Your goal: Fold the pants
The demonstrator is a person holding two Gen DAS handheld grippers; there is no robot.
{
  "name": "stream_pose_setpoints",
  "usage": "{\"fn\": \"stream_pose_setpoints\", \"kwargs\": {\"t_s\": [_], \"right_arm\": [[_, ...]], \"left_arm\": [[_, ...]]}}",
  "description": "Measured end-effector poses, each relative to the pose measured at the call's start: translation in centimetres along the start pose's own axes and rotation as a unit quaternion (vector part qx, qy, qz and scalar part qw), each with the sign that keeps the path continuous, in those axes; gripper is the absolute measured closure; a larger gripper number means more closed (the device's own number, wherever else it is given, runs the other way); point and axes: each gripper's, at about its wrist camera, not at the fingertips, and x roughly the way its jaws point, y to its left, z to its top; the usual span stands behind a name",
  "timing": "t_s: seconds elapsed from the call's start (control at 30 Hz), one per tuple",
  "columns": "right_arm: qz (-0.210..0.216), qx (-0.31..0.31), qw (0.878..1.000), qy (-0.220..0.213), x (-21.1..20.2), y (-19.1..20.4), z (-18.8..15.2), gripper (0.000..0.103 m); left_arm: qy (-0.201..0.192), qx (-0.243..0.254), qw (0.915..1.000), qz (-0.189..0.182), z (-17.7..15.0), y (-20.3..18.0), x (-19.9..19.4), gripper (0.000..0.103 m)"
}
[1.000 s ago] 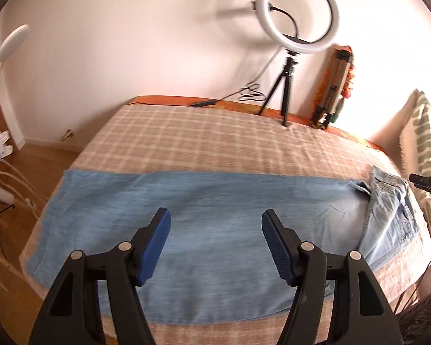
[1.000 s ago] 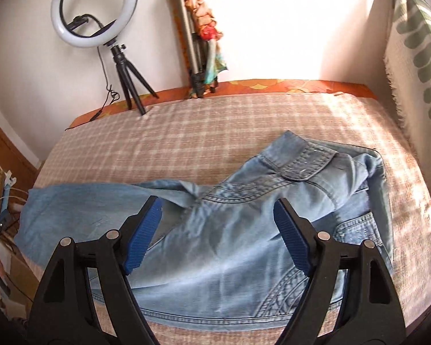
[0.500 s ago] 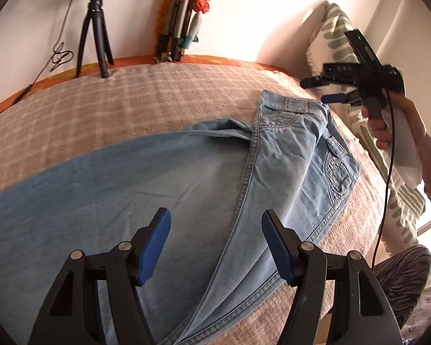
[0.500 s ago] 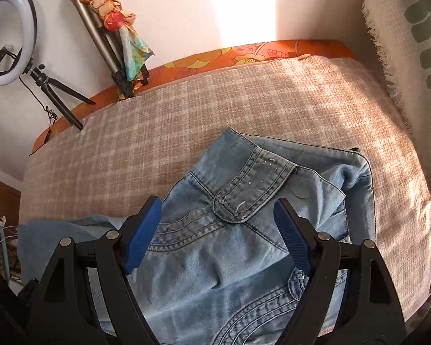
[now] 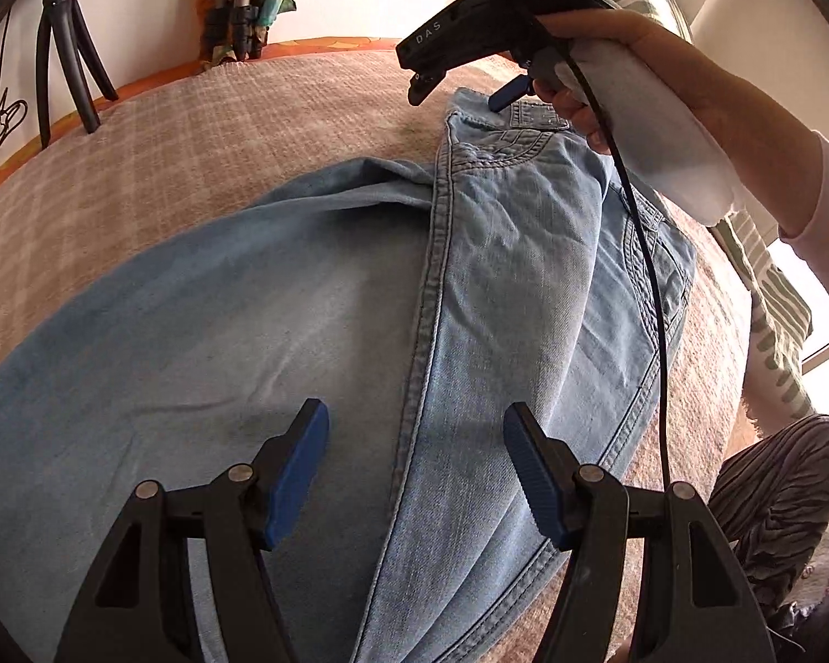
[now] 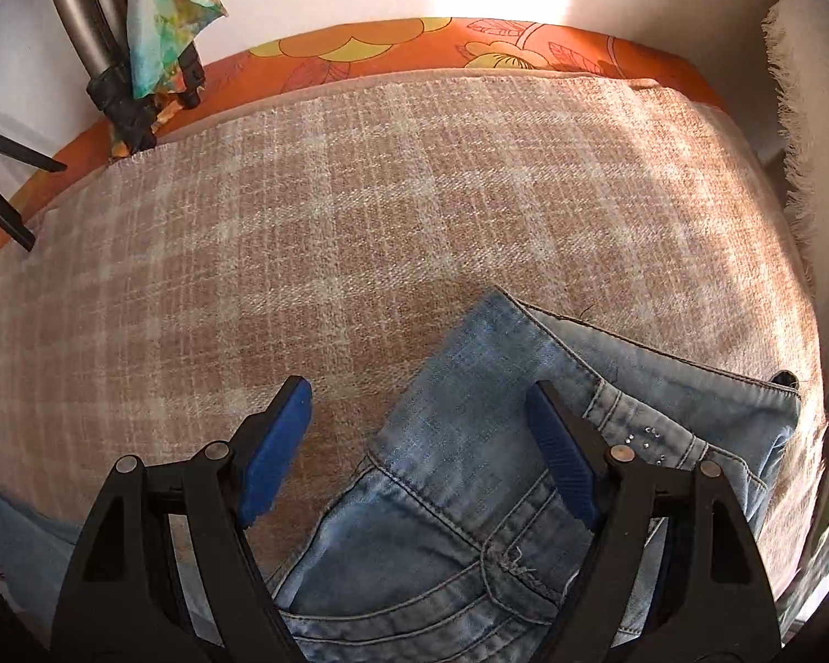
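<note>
Light blue jeans (image 5: 525, 276) lie flat across a beige plaid bed cover (image 5: 193, 138), waist end to the right. My left gripper (image 5: 417, 420) hangs open just above the leg, its blue pads on either side of the side seam. A hand holds my right gripper (image 5: 461, 95) over the far waistband corner. In the right wrist view the right gripper (image 6: 419, 392) points steeply down. Its jaws are closing, with the waistband corner of the jeans (image 6: 470, 469) between the pads, which are not pressing on the cloth.
A black tripod (image 5: 66, 44) and a folded stand with a coloured scarf (image 6: 138, 27) lean at the wall. An orange sheet (image 6: 414, 50) edges the bed. A green-patterned pillow (image 5: 774, 287) lies at the right. A cable (image 5: 652, 276) crosses the jeans.
My left gripper swung right along the leg toward the waist and dropped closer to the cloth. My right gripper came down over the waistband corner and tipped steeply downward.
</note>
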Motion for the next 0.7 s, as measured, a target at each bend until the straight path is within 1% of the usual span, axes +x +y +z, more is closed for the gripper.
{"fn": "stream_pose_setpoints", "kwargs": {"t_s": [0.03, 0.07, 0.13, 0.17, 0.2, 0.23, 0.27, 0.3, 0.33, 0.37, 0.4, 0.47, 0.57, 0.6, 0.67, 0.7], "right_arm": [[-0.01, -0.001, 1.0, 0.003, 0.1, 0.1, 0.2, 0.031], [-0.017, -0.002, 1.0, 0.005, 0.3, 0.2, 0.2, 0.034], [-0.015, -0.003, 1.0, 0.003, 0.3, 0.2, 0.1, 0.035], [-0.012, -0.004, 1.0, 0.001, 0.2, 0.2, 0.0, 0.038], [-0.007, -0.006, 1.0, -0.001, 0.1, 0.1, -0.1, 0.05], [-0.007, -0.007, 1.0, -0.001, 0.0, 0.0, -0.2, 0.067], [-0.005, -0.007, 1.0, -0.002, -0.2, -0.2, -0.4, 0.076], [0.009, -0.003, 1.0, -0.002, -0.4, -0.5, -0.6, 0.087], [0.023, 0.002, 1.0, -0.003, -0.6, -0.9, -0.8, 0.094], [0.03, 0.006, 1.0, -0.006, -0.9, -1.3, -1.0, 0.095], [0.039, 0.008, 0.999, -0.014, -1.3, -1.8, -1.2, 0.097], [0.053, 0.014, 0.998, -0.03, -2.4, -2.7, -1.8, 0.098], [0.086, 0.03, 0.994, -0.058, -4.7, -4.5, -2.8, 0.099], [0.097, 0.034, 0.992, -0.069, -5.6, -5.2, -3.2, 0.1], [0.124, 0.052, 0.987, -0.088, -7.6, -7.0, -4.4, 0.1], [0.131, 0.055, 0.985, -0.1, -8.6, -7.6, -4.7, 0.1]], "left_arm": [[-0.001, 0.001, 1.0, -0.002, -0.1, 0.0, 0.0, 0.039], [-0.002, 0.001, 1.0, -0.003, -0.1, 0.0, 0.0, 0.039], [-0.006, -0.005, 0.9999, -0.008, -0.1, 0.1, -0.2, 0.039], [-0.007, -0.01, 0.9999, -0.01, -0.1, 0.4, -0.1, 0.039], [-0.008, -0.016, 0.9998, -0.012, -0.1, 0.5, -0.2, 0.039], [-0.009, -0.019, 0.9997, -0.014, 0.0, 0.6, -0.1, 0.039], [-0.01, -0.021, 0.9996, -0.014, 0.1, 0.7, 0.0, 0.039], [-0.013, -0.022, 0.9996, -0.014, 0.0, 0.7, -0.1, 0.039], [-0.016, -0.024, 0.9995, -0.016, 0.0, 0.7, -0.1, 0.042], [-0.018, -0.026, 0.9993, -0.02, -0.1, 0.7, -0.1, 0.051], [-0.018, -0.027, 0.9992, -0.022, -0.2, 0.6, -0.1, 0.056], [-0.017, -0.029, 0.9991, -0.025, -0.3, 0.5, -0.1, 0.077], [-0.021, -0.032, 0.9989, -0.027, -0.5, 0.2, -0.1, 0.087], [-0.023, -0.033, 0.9988, -0.027, -0.4, 0.1, -0.2, 0.089], [-0.027, -0.034, 0.9987, -0.025, -0.4, -0.1, -0.4, 0.09], [-0.029, -0.036, 0.9986, -0.027, -0.3, -0.1, -0.6, 0.09]]}}
